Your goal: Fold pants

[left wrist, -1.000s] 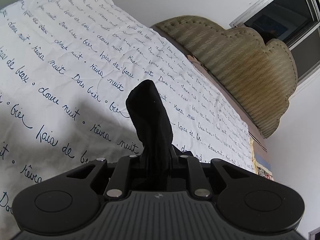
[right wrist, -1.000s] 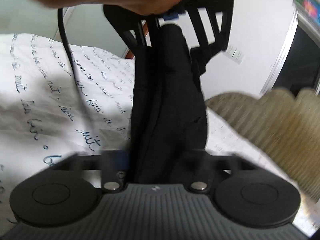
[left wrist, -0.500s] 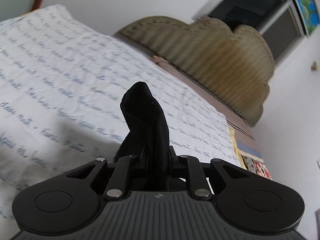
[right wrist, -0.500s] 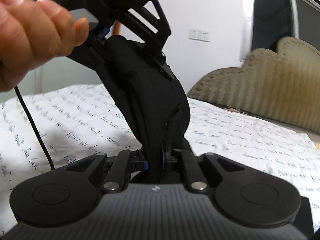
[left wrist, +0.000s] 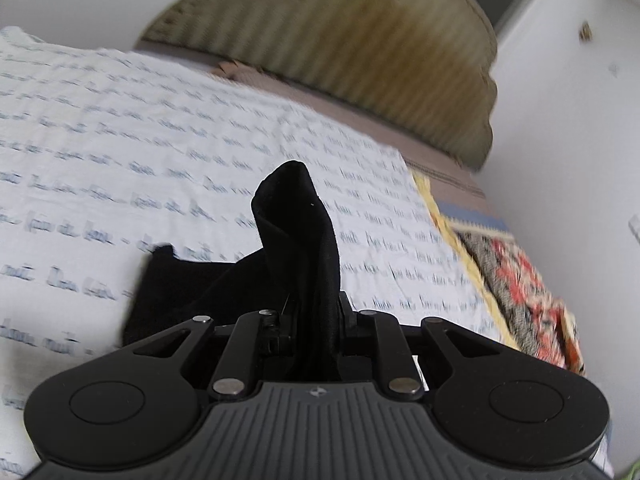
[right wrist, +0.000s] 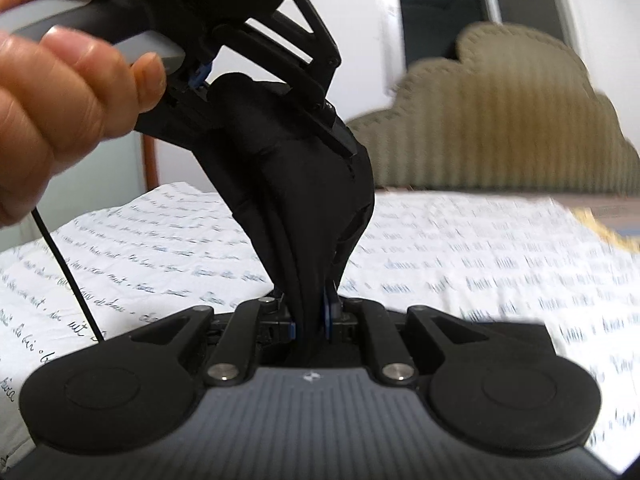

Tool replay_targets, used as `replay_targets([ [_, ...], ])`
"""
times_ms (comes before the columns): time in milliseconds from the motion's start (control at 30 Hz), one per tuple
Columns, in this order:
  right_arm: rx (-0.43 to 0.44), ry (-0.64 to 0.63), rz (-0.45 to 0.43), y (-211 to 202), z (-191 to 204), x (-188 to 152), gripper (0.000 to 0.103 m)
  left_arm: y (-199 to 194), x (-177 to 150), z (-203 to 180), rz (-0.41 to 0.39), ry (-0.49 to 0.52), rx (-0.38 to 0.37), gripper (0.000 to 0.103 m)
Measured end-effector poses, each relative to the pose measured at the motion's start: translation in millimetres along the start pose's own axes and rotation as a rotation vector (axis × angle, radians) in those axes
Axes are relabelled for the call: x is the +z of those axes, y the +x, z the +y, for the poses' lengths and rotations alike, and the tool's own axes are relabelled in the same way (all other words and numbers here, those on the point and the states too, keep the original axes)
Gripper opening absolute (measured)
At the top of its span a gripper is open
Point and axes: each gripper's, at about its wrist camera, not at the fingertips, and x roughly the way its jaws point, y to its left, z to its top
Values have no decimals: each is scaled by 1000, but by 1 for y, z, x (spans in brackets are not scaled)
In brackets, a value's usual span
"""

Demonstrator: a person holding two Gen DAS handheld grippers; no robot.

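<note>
Where the left wrist view looks along its fingers, the left tool (left wrist: 316, 312) is pinched on a bunched fold of the black pants (left wrist: 298, 224), which stands up twisted between the fingers. More of the dark cloth hangs off to the left, above the white bedsheet (left wrist: 120, 140) printed with blue script. Behind the bed stands a ribbed olive headboard (left wrist: 360, 48), and a floral blanket (left wrist: 528, 288) lies at the bed's right edge.

Seen from the right wrist view, the right tool (right wrist: 310, 316) is clamped on the pants (right wrist: 304, 200) too, the cloth running tautly up from its blue-padded fingers to the left tool (right wrist: 276, 92), which grips the upper end. A hand (right wrist: 60, 92) holds that tool's grey handle, a black cable (right wrist: 66, 272) trailing below it.
</note>
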Motion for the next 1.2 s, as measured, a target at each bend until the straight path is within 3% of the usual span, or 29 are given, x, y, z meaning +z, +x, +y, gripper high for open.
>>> replay_targets([
  [467,-18,396,81,-5,-95,-44,11,103,-40,-65,182,169,-3,19],
  [567,-17,487,93,-7,-113,-58,11,117,-46,-71,242,195,-44,30],
  [633,1,573,106,-6,-124,-67,11,118,-49,-71,270,197,-71,49],
  [700,21,663,118,-4,-134,-77,11,111,-50,-69,245,191,-78,66],
  [733,30,703,122,-4,-139,-81,12,106,-50,-68,217,195,-70,70],
  [833,58,805,131,-3,-151,-92,13,87,-43,-61,133,215,-25,70],
  [967,104,911,136,-6,-161,-103,16,74,-40,-37,85,203,45,79],
  [1200,146,904,158,-38,-171,-104,29,60,-63,15,107,191,126,79],
])
